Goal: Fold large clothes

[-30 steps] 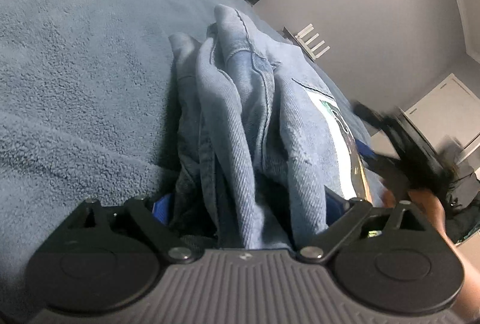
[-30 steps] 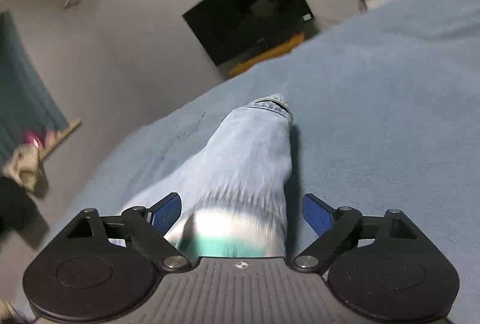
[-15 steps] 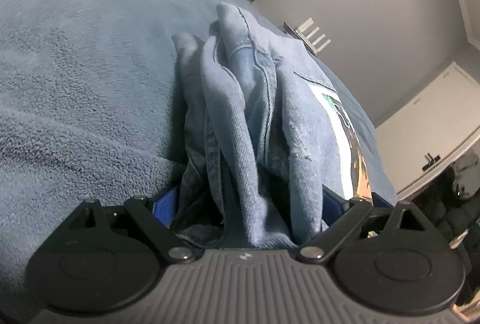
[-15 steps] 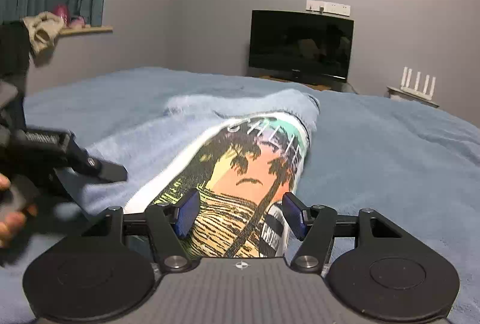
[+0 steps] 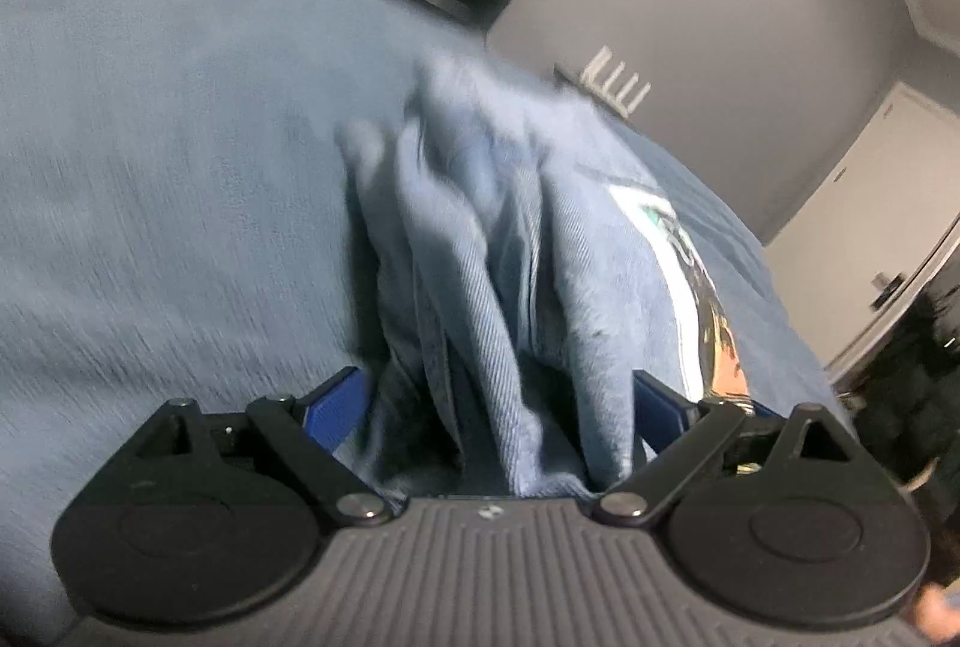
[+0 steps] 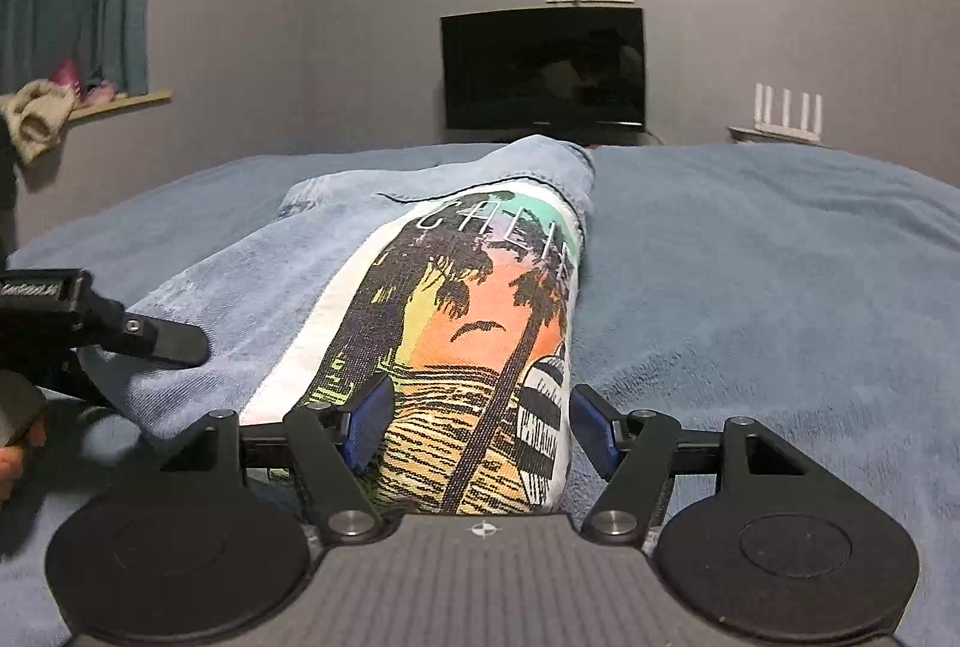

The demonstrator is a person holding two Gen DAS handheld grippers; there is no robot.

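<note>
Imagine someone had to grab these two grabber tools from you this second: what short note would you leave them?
Left gripper: clamped on a thick bunch of the blue denim garment.
Right gripper: jaws opening, astride the garment's palm-tree print, right pad clear of the cloth.
Garment lies in a long narrow bundle on the blue blanket.
Done: gathered lengthwise.
Left: probably fold it end to end and flatten.
</note>
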